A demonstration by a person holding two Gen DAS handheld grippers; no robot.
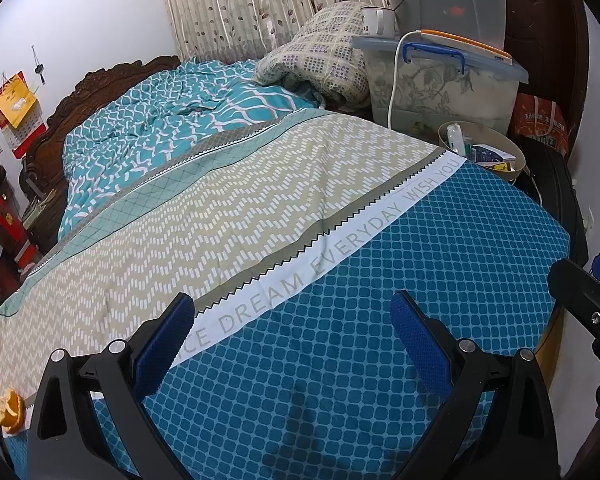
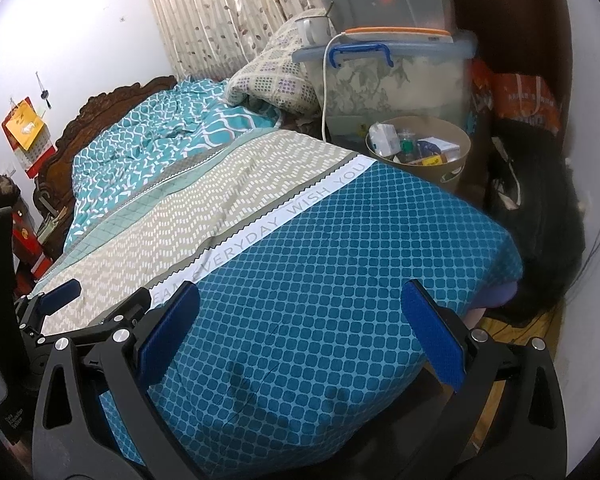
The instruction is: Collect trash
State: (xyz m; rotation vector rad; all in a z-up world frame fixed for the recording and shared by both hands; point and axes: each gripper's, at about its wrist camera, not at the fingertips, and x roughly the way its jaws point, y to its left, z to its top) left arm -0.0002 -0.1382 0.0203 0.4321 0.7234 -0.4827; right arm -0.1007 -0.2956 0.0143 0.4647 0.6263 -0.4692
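An orange peel [image 1: 9, 412] lies on the bed sheet [image 1: 380, 320] at the far left edge of the left wrist view, left of my left gripper [image 1: 296, 336]. That gripper hangs open over the blue patterned part of the sheet, nothing between its blue pads. A round beige bin [image 2: 420, 150] holding boxes and small bottles stands past the bed's far right corner; the same bin [image 1: 482, 152] shows in the left wrist view. My right gripper [image 2: 304, 328] is open and empty above the bed's near corner. The left gripper [image 2: 56, 300] shows at that view's left edge.
A crumpled teal duvet [image 1: 160, 120] and a folded quilt [image 1: 320, 60] lie at the head of the bed. Clear storage boxes [image 2: 388, 76] with a mug [image 2: 310, 28] on top stand behind the bin. An orange bag [image 2: 524, 100] and a black bag [image 2: 540, 220] sit at the right.
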